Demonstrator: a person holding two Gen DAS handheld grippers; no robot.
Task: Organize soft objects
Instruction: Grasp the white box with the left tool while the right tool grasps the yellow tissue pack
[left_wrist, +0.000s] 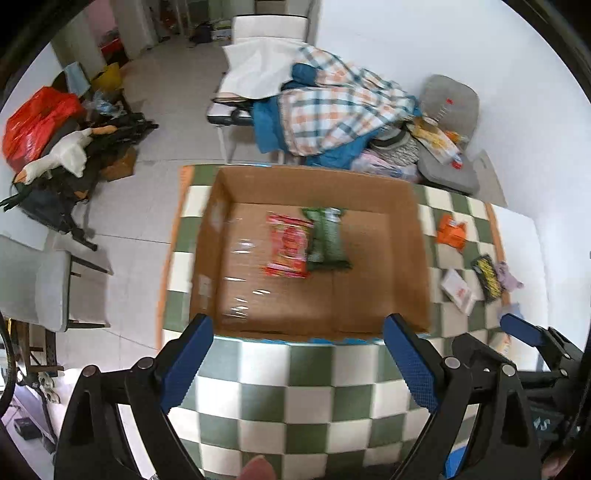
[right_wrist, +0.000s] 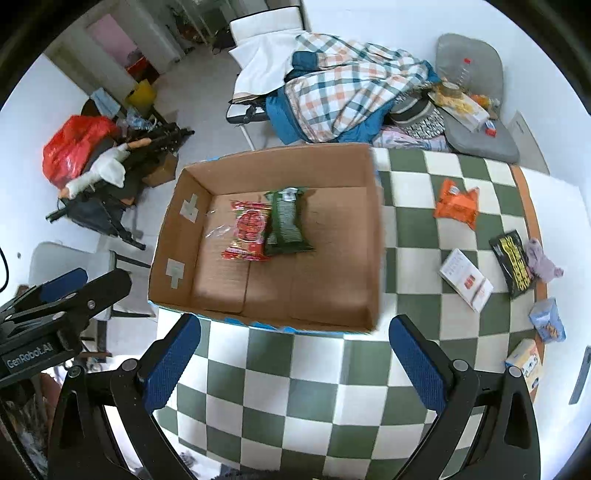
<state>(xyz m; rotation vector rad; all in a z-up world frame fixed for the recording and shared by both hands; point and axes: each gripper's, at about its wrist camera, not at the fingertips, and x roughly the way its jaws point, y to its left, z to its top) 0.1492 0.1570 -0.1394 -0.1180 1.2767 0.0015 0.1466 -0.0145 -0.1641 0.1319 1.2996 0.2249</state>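
An open cardboard box sits on the green-and-white checked table. Inside lie a red snack packet and a green packet, side by side. To the right on the table are an orange packet, a black-and-yellow packet, a white packet and a small purple soft thing. My left gripper and right gripper are both open and empty, just in front of the box.
Two small boxes stand near the table's right edge. Behind the table, chairs hold piled checked cloth and a grey cushion. Bags and a white plush goose lie on the floor at left.
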